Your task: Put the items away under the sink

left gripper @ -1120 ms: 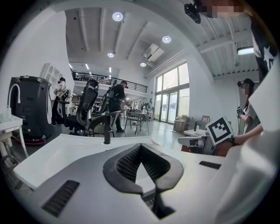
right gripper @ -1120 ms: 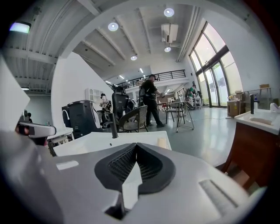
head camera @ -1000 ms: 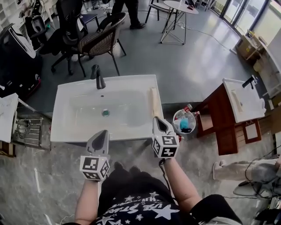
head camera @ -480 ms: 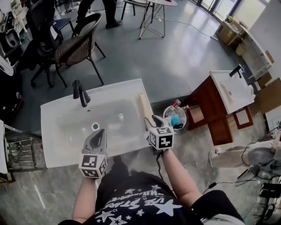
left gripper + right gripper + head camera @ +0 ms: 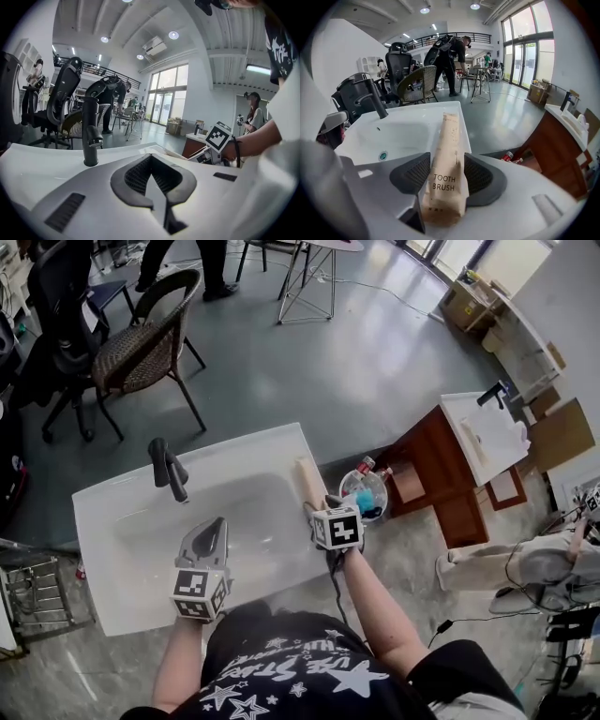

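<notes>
The right tongs (image 5: 446, 176) stand partly open, their jaws having just been opening, and the near end of the toothbrush packet (image 5: 447, 140) sits between the two ribbed pads. The pads flank the packet closely on both sides, but I see no squeeze on the paper, so this reads as a straddle and not a grip.

The packet is a long, flat, tan paper sleeve printed "TOOTH BRUSH" at the end nearest the right tongs. It lies flat on the right-hand rim of the white sink (image 5: 94, 521). Its long axis runs along that rim, from the front edge by the person toward the back edge, in line with the tongs' jaws. In the head view it (image 5: 307, 482) leans a little to the left as it goes away, with its far end short of the sink's rear corner.

The left tongs (image 5: 152, 168) are closed, pad against pad, with nothing between them. They hover over the front part of the basin, well apart from the packet and aimed toward the black faucet (image 5: 90, 133) at the back of the sink.

On the floor just beside the sink's right side stands a clear tub (image 5: 364, 493) with small items in it, and past it a wooden cabinet (image 5: 441, 474) carrying a second basin.
</notes>
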